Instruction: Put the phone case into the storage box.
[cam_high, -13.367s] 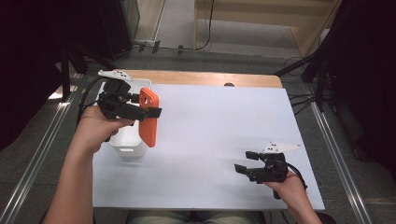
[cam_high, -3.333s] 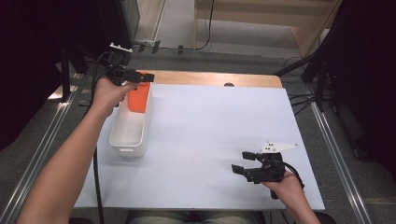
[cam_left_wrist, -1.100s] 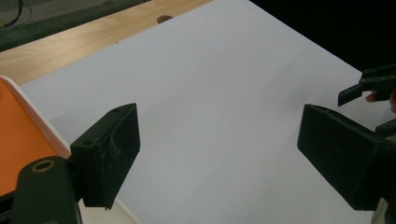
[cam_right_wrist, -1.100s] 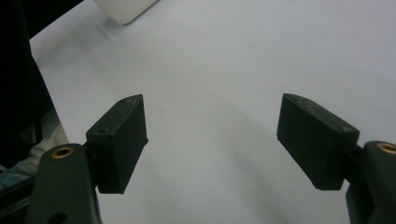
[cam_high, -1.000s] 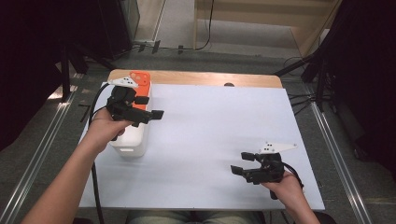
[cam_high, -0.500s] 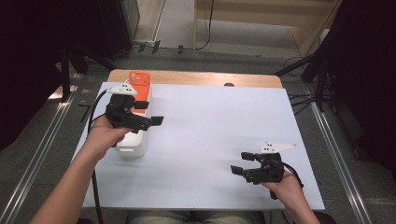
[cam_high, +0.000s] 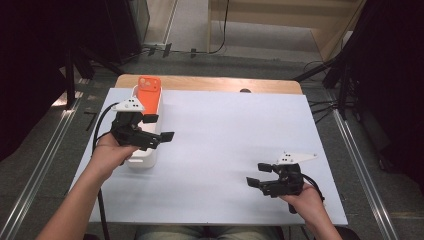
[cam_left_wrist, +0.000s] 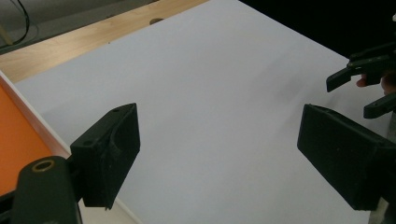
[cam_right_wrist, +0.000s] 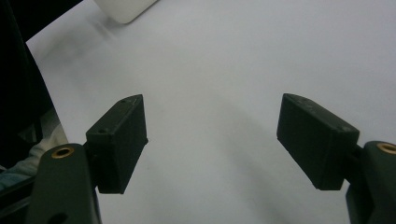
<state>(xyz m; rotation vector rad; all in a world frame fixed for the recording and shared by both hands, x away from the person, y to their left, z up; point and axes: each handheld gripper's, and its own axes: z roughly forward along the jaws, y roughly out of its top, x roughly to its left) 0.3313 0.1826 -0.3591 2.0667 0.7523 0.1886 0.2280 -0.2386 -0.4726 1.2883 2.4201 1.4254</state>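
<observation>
Fingers: left gripper (cam_high: 161, 134) and right gripper (cam_high: 256, 176) both spread, empty | orange phone (cam_high: 149, 89) leans in white bin (cam_high: 141, 159), upper left | risk: left cable snagging bin, likely toppling phone.

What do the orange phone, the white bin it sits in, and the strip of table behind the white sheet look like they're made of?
Orange phone: likely a matte silicone or plastic case, with flat, even colour. White bin: probably moulded plastic, smooth with rounded corners. Table: looks like light wood or a wood-look surface, pale tan with a faint grain.
</observation>
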